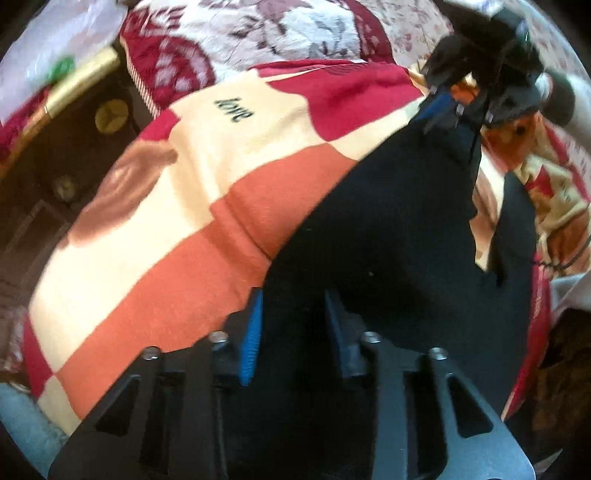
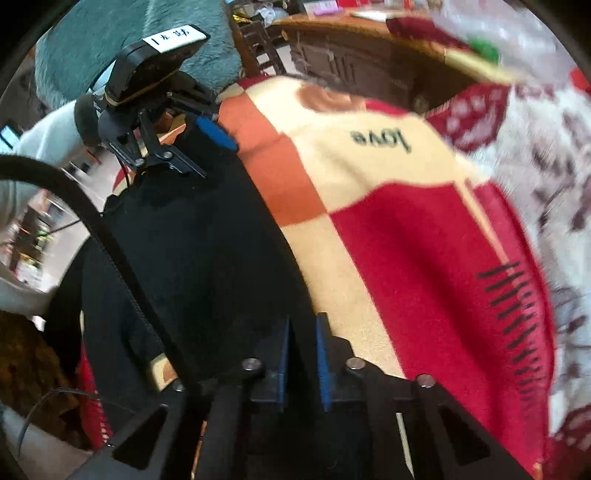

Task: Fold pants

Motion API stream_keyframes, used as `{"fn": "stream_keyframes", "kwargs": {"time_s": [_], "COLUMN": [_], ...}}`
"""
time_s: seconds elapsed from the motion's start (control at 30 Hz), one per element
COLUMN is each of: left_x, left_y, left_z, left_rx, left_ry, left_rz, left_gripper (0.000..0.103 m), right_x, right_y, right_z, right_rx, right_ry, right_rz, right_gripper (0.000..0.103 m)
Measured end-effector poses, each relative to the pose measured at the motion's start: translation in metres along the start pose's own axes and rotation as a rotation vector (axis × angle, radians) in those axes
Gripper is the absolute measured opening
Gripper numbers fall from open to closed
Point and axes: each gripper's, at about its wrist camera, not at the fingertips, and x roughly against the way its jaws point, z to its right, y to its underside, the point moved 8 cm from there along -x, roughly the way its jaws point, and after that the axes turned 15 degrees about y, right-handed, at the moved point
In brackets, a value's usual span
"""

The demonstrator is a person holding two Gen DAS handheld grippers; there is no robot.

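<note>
Black pants [image 1: 388,229] lie spread on a checked fleece blanket [image 1: 155,236] patterned in cream, orange and red squares and bearing the word "love" [image 1: 235,108]. The left gripper [image 1: 293,299] points steeply down at one edge of the garment, its blue-padded jaws closed on a fold of black cloth; the right gripper [image 2: 301,332] does the same at another edge, its jaws nearly together with a thin layer of cloth pinched between them. Each camera shows the other gripper at the far end of the garment, so the two grips stand well apart along one side. This paired hold probably serves to lift that side evenly, so that it can be carried over the rest of the pants without sagging or twisting.

A floral bedspread [image 1: 280,33] lies beyond the blanket, and dark wooden furniture with round metal fittings [image 1: 110,116] stands beside the bed. A black cable [image 2: 110,251] crosses the right wrist view over the pants and may snag. The blanket beyond the garment looks flat.
</note>
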Motion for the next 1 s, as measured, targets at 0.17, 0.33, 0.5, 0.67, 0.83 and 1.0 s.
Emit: {"fn": "stream_keyframes", "kwargs": {"time_s": [0.17, 0.33, 0.5, 0.67, 0.83, 1.0], "left_x": [0.009, 0.028, 0.044, 0.051, 0.032, 0.027], "left_y": [0.009, 0.02, 0.038, 0.079, 0.127, 0.166], "left_z": [0.015, 0.043, 0.085, 0.131, 0.158, 0.167], "left_rx": [-0.037, -0.053, -0.107, -0.062, 0.119, 0.352], "left_ry": [-0.091, -0.127, -0.149, -0.113, -0.057, -0.014], "left_rz": [0.024, 0.077, 0.108, 0.198, 0.287, 0.403], "left_gripper": [0.013, 0.012, 0.012, 0.012, 0.012, 0.025], "right_x": [0.034, 0.058, 0.085, 0.104, 0.082, 0.039], "right_y": [0.002, 0.009, 0.022, 0.053, 0.096, 0.135], "right_z": [-0.015, -0.039, -0.071, -0.125, -0.176, -0.198], "right_rx": [-0.012, -0.026, -0.05, -0.07, -0.116, -0.255], "right_ry": [0.042, 0.062, 0.061, 0.032, 0.042, 0.098], "right_rz": [0.049, 0.079, 0.114, 0.138, 0.133, 0.131], "right_gripper": [0.006, 0.005, 0.005, 0.005, 0.005, 0.008]}}
